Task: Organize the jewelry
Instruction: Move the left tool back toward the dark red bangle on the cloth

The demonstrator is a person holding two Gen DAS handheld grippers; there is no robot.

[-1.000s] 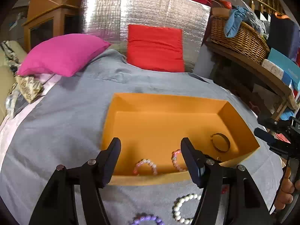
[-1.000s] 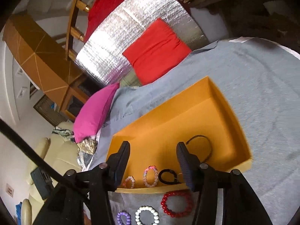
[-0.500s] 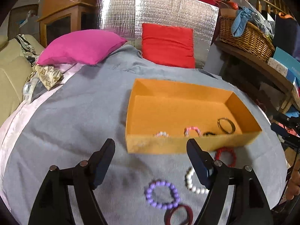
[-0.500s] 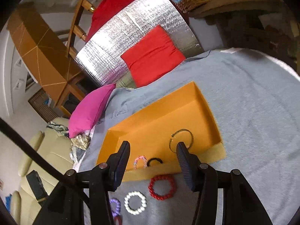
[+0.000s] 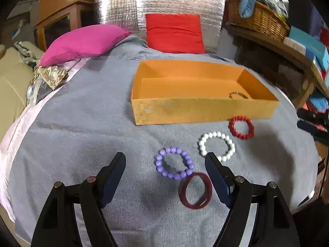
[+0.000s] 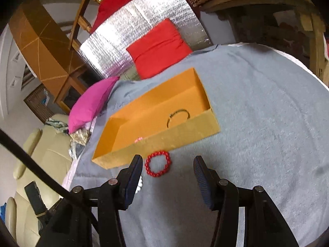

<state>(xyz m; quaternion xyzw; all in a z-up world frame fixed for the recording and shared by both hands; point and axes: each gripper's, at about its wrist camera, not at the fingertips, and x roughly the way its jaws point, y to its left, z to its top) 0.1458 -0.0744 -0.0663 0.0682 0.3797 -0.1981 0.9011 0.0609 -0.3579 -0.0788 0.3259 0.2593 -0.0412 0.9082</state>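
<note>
An orange box [image 5: 197, 109] [image 6: 181, 131] sits on a grey cloth; a thin metal bangle [image 5: 238, 95] [image 6: 178, 117] lies inside. In front of it lie a red bead bracelet [image 5: 241, 127] [image 6: 158, 164], a white bead bracelet [image 5: 216, 146], a purple bead bracelet [image 5: 174, 166] and a dark red bangle [image 5: 195, 190]. My left gripper [image 5: 165, 180] is open and empty, just before the purple bracelet. My right gripper [image 6: 167, 182] is open and empty, just before the red bead bracelet. A pink bracelet [image 6: 139, 139] peeks over the box's near wall.
A pink pillow [image 5: 82, 43] and a red cushion [image 5: 174, 34] lie behind the box against a silver foil panel [image 5: 160, 4]. A wicker basket [image 5: 257, 18] stands on a wooden shelf at the right. A beige sofa [image 6: 35, 160] is at the left.
Both grippers have drawn back from the box toward me, so the bracelets on the cloth come into view. Both stay open and empty.
</note>
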